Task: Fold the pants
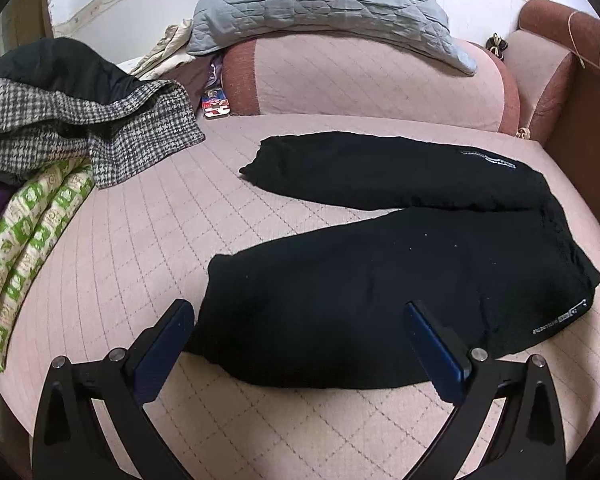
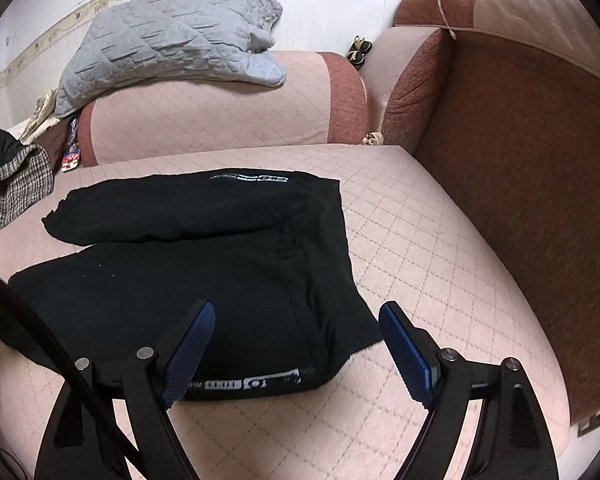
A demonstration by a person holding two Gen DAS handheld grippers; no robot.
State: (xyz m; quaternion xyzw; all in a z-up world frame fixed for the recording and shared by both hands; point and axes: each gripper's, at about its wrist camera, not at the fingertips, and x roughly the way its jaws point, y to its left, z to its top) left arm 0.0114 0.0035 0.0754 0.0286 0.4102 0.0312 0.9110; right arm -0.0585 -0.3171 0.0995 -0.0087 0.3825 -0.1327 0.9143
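Black pants (image 1: 400, 280) lie flat on the pink quilted sofa seat (image 1: 140, 220), filling the centre of both frames. The left gripper (image 1: 300, 308) and the right gripper (image 2: 296, 308) hover above them, fingers spread, holding nothing.

black pants (image 1: 380, 280) | flat on pink quilted cover | legs spread apart | white print at waistband

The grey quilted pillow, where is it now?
The grey quilted pillow lies on top of the pink bolster by the wall, behind the black pants.
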